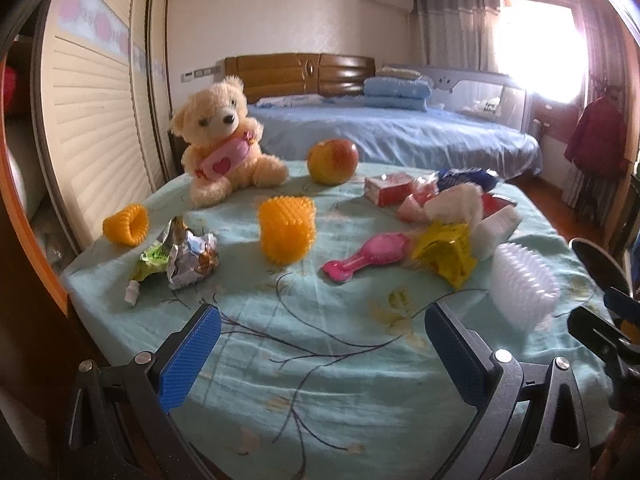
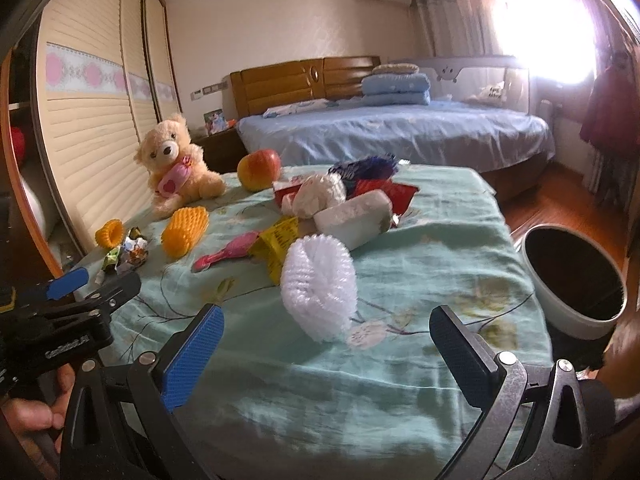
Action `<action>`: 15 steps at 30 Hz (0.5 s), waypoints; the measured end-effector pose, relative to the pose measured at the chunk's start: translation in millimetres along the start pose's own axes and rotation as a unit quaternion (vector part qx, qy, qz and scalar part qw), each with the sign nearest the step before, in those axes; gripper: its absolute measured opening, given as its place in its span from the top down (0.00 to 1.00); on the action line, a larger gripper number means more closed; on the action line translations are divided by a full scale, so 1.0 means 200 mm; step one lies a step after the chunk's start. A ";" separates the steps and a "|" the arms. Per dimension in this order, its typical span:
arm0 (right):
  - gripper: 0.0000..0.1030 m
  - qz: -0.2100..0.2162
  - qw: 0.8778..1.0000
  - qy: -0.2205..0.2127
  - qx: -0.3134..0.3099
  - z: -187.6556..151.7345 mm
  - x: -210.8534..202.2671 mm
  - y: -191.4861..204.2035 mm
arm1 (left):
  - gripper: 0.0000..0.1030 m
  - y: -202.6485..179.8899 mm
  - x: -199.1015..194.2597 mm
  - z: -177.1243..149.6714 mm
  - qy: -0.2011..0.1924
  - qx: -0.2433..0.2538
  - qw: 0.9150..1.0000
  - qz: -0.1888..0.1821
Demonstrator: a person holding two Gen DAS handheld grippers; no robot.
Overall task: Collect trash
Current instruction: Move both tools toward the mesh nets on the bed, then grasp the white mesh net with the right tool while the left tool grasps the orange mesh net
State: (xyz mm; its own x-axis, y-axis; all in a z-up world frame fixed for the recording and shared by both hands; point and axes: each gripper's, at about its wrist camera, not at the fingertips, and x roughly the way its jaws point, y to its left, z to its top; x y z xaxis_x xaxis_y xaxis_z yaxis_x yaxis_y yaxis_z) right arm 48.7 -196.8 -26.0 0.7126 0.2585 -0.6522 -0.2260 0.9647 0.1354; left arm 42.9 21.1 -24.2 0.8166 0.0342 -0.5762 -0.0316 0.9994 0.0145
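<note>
Trash lies on a table with a light green floral cloth (image 1: 320, 360). Crumpled foil and green wrappers (image 1: 180, 258) sit at the left, also seen as wrappers (image 2: 128, 254) in the right wrist view. A yellow wrapper (image 1: 444, 254), a white foam net (image 2: 318, 292) and a heap of wrappers and tissue (image 2: 348, 200) lie at the middle and right. My left gripper (image 1: 322, 324) is open above the near cloth, holding nothing. My right gripper (image 2: 326, 326) is open just short of the white foam net, also empty.
A teddy bear (image 1: 224, 136), an apple (image 1: 332, 160), two orange foam nets (image 1: 286, 232) (image 1: 126, 224) and a pink toy (image 1: 366, 258) share the table. A white bin with a dark inside (image 2: 572, 280) stands at the table's right. A wardrobe is left, a bed behind.
</note>
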 end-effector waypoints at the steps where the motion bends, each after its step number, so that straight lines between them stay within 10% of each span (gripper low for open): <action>1: 0.01 0.004 1.000 0.007 0.000 0.00 0.02 0.00 | 0.01 0.01 0.03 0.01 0.007 -0.001 1.000 0.001; 15: 0.12 0.010 0.997 0.074 0.012 0.02 0.29 -0.01 | 0.01 0.15 0.52 0.24 0.048 -0.010 0.999 0.024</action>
State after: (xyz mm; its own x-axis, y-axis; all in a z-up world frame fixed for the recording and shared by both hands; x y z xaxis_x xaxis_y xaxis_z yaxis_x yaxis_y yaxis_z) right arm 92.5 -183.2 -61.8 0.6019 0.2692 -0.7518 -0.2225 0.9607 0.1659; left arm 154.9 54.5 -45.3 0.7546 0.0795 -0.6513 -0.0816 0.9963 0.0271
